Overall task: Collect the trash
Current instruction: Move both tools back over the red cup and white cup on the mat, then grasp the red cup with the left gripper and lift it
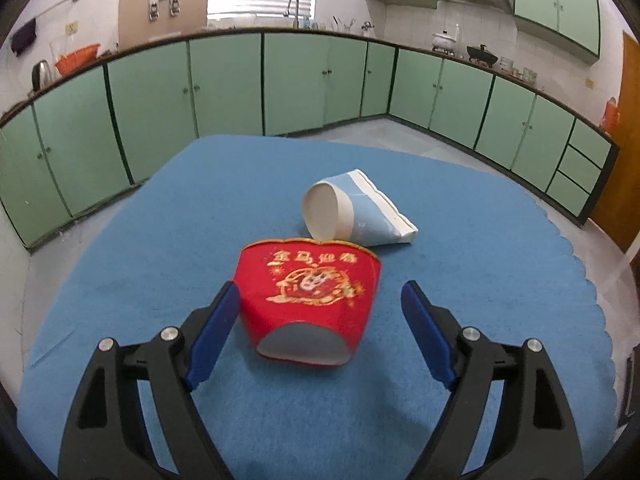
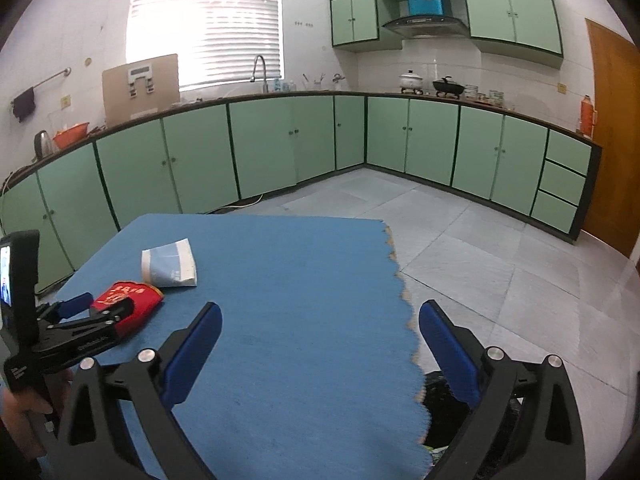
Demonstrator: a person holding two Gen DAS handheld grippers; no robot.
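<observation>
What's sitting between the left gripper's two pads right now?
The crushed red paper cup lies on the blue cloth between the open pads of the left gripper, nearer one pad, ungripped. The left wrist view shows it.

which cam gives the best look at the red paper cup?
Left wrist: the red paper cup lies crushed, centred and close, gold print legible. Right wrist shows it small at the left edge, partly hidden by the left hand-held gripper.

Right gripper (image 2: 320,344) gapes over a blue mat (image 2: 288,280); at ten o'clock, left gripper (image 2: 100,306) straddles a red cup (image 2: 132,300)
</observation>
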